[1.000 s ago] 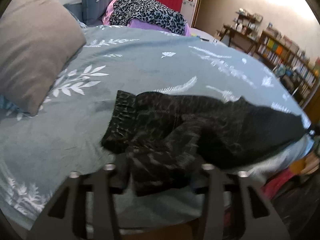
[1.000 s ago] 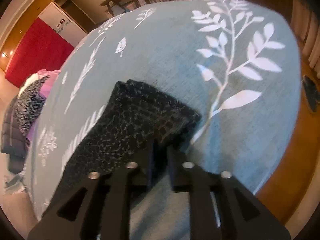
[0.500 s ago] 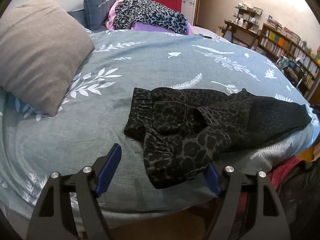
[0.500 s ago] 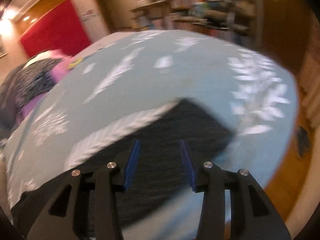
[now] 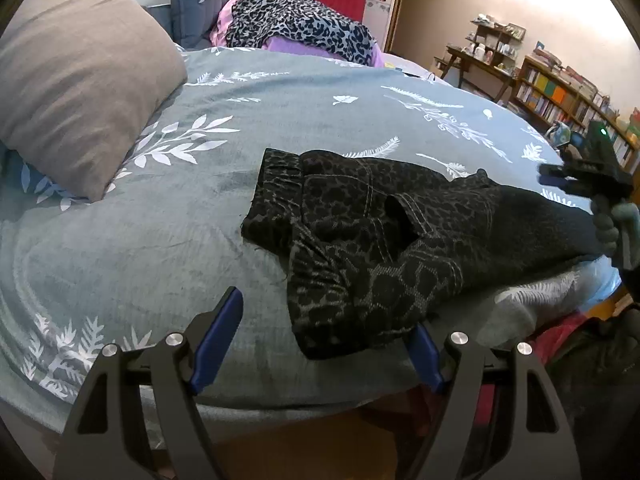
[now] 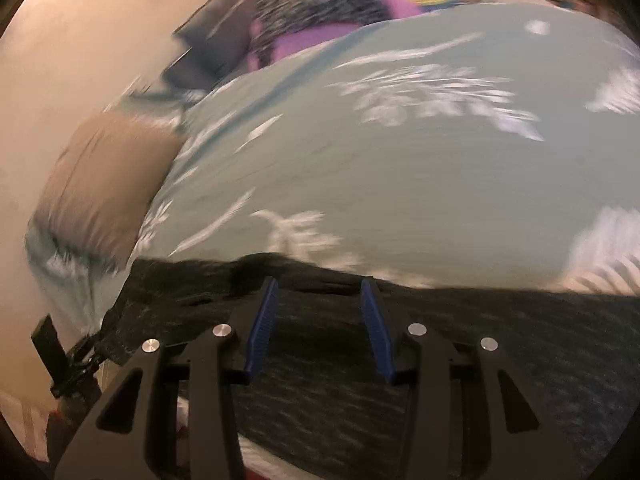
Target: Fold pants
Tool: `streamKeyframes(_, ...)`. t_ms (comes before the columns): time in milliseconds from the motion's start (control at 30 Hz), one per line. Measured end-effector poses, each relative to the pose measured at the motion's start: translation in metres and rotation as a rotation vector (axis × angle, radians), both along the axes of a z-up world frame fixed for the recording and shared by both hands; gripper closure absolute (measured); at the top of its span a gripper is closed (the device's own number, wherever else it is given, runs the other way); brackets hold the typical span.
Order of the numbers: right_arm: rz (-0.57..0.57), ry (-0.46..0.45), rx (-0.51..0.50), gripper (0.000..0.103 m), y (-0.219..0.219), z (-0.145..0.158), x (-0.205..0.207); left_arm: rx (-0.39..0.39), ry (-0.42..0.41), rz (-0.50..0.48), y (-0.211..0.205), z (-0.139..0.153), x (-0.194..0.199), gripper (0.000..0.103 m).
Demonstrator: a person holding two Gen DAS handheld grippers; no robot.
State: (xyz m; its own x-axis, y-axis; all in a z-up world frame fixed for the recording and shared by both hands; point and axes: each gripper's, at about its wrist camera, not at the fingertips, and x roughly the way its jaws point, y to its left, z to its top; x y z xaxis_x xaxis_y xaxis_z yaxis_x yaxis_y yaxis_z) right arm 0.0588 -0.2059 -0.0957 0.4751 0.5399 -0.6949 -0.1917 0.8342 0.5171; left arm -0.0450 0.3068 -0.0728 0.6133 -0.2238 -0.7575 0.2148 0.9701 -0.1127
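- Pants (image 5: 384, 248): dark w/ leopard-type print, lying across the bed (image 5: 160, 248) from frame centre out to the right edge in the left wrist view; waistband end bunched & rumpled at centre, legs running off right toward the bed's edge.
- Left gripper (image 5: 320, 344): low centre of its own view, jaws spread wide, holding nothing; bunched lower fold of the pants sits between the blue pads, right pad partly hidden behind the fabric.
- Right gripper (image 6: 320, 320): bottom centre of its view, jaws apart, nothing clamped; pants (image 6: 480, 360) fill the lower part of that frame under & around it. View is motion-blurred, so can't tell if pads touch the cloth.
- Right gripper also shows at the far right edge of the left wrist view (image 5: 576, 178), held in a gloved hand (image 5: 616, 228) above the leg end.
- Bed cover: grey-blue w/ white leaf print.
- Pillow (image 5: 80, 80): tan, upper left, well apart from pants.
- Clothes pile (image 5: 296, 24): leopard print over purple, top centre at the bed's far end.
- Bookshelves (image 5: 560, 96): upper right, background.
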Motion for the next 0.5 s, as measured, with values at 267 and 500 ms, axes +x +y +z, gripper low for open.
streamKeyframes(267, 0.181, 0.008, -0.014, 0.058, 0.065, -0.003, 0.012, 0.005, 0.034, -0.02, 0.008, -0.004, -0.015, 0.027)
streamKeyframes(500, 0.338, 0.015, -0.001, 0.049, 0.105, -0.015, 0.023, -0.082, 0.044, 0.012, 0.028, -0.004, -0.026, 0.027)
